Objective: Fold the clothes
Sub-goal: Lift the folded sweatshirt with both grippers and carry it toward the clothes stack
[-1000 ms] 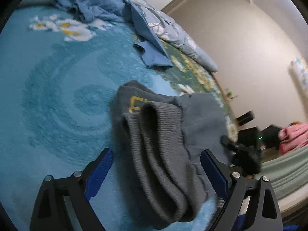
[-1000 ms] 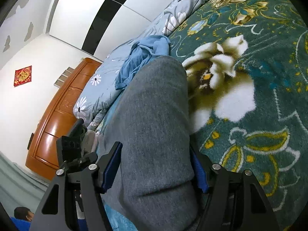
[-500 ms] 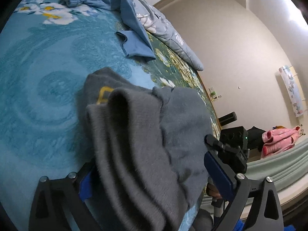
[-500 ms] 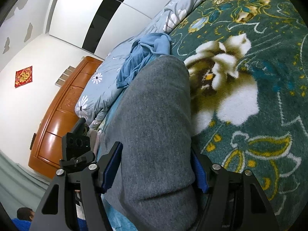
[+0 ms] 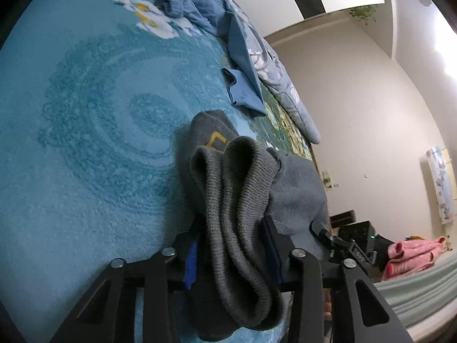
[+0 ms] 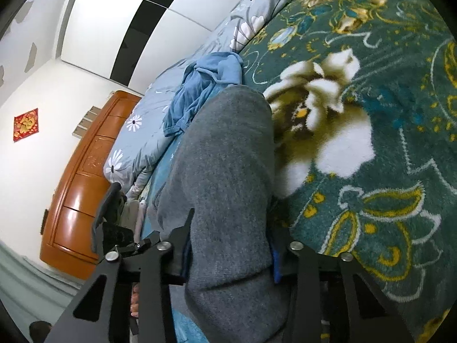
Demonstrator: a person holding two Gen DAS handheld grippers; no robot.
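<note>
A grey sweater (image 5: 237, 188) with a yellow mark lies bunched on the teal blanket (image 5: 85, 143). My left gripper (image 5: 232, 251) is shut on its ribbed hem, which droops over the jaws. My right gripper (image 6: 228, 251) is shut on another fold of the same grey sweater (image 6: 222, 165), over the dark green floral part of the blanket (image 6: 385, 114). Each view shows the other gripper at its edge: the right gripper is at the sweater's far side in the left wrist view (image 5: 342, 245).
A crumpled blue garment (image 5: 200, 14) lies at the far end of the blanket, also in the right wrist view (image 6: 200, 91). A grey floral quilt (image 6: 148, 137) lies behind it. A wooden cabinet (image 6: 74, 200) stands by the wall. Pink clothes (image 5: 411, 254) lie beyond the bed.
My left gripper went from wide open to shut on the sweater's ribbed hem. My right gripper also closed tighter on its fold.
</note>
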